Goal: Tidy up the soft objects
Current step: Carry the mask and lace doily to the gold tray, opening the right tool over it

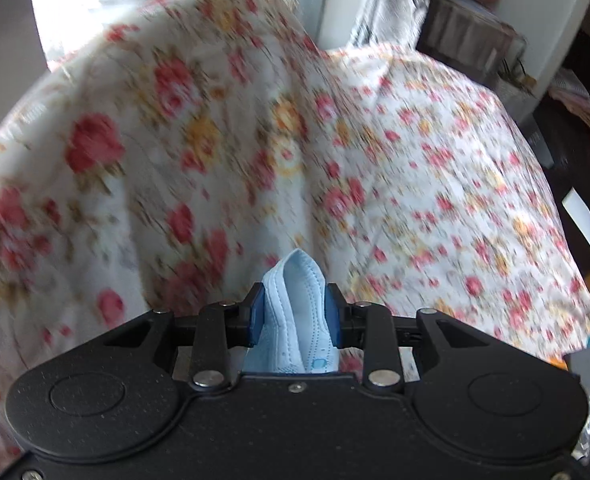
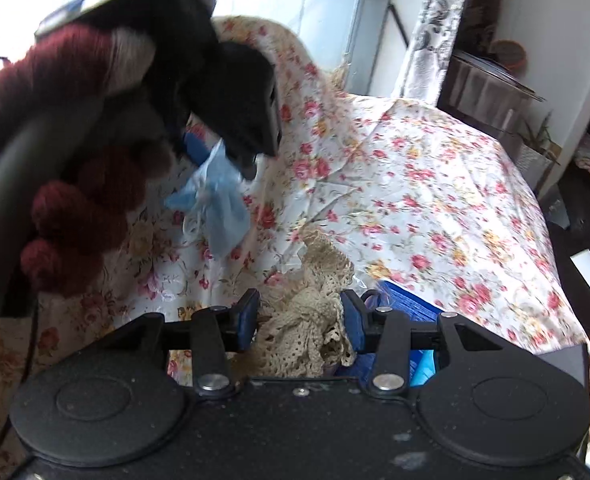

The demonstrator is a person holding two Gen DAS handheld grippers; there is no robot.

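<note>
Soft stuff mid-pickup: left tongs point(image 1: 295, 312) pinch a blue mask point(image 1: 291, 304), right tongs point(image 2: 301, 320) grip the lace doily point(image 2: 307, 320) over the floral bedspread point(image 2: 435, 184). Next, probably stash both.

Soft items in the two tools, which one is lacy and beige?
The crocheted doily, held in the right tool. The left tool holds a smooth, light blue face mask instead.

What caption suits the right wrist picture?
Right gripper clasps crumpled beige lace cloth above floral sheet.
</note>
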